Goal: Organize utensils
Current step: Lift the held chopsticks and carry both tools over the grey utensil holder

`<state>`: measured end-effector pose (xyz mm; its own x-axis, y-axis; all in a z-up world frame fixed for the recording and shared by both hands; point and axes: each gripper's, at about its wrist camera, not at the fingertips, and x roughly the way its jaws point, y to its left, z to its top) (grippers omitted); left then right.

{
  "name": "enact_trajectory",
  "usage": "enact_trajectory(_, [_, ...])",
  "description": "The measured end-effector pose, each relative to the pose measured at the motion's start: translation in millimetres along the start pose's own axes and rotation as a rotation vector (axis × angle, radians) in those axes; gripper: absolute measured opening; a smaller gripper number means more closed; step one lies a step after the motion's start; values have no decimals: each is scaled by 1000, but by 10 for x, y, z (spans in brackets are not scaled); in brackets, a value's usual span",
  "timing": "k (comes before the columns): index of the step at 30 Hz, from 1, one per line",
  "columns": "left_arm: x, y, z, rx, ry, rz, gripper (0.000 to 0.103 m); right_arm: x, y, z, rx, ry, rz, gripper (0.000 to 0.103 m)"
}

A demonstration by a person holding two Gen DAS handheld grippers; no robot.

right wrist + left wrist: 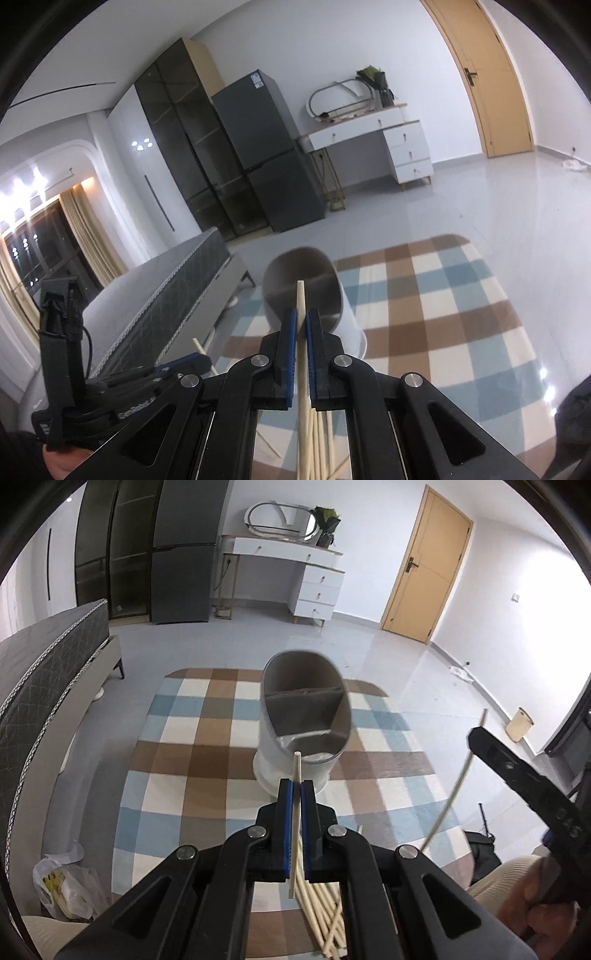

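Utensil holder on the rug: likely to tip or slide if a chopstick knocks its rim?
Probably tippy: the utensil holder is tall, looks empty, so likely light. It sits on a soft checked rug, so more likely to rock than slide. The chopstick in the left tongs looks thin, so the push would be small.

One utensil holder (306,716), two held chopsticks (296,775), loose pile (325,915).

holder (306,716) mouth: open | inner divider (303,693) crosses it | rug (207,760): bare
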<state>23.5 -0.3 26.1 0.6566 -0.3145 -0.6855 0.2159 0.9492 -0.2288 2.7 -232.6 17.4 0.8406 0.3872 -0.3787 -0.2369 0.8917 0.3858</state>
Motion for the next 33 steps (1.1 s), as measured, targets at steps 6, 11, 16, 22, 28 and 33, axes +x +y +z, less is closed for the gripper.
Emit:
enact_trajectory(6, [-295,-104,408,7,-53,-55,0,7,53,359,-29,-57,14,5])
enact_trajectory(11, [-467,-136,852,-10,-109,-81,0,47,168,771,-77,-133,48,5])
enact_trajectory(16, [-425,-119,1236,-15,-163,-84,0,204,273,1143,-130,-186,70,5])
enact_trajectory(22, [-137,-17,1527,-10,-185,-74,0,611,341,1389,-193,-216,78,5])
enact_trajectory(28, [221,161,1623,-26,-164,-64,0,1030,283,1370,-184,-222,80,5])
enact_trajectory(33, [389,248,1654,-36,-159,-64,0,1291,182,1291,-150,-225,77,5])
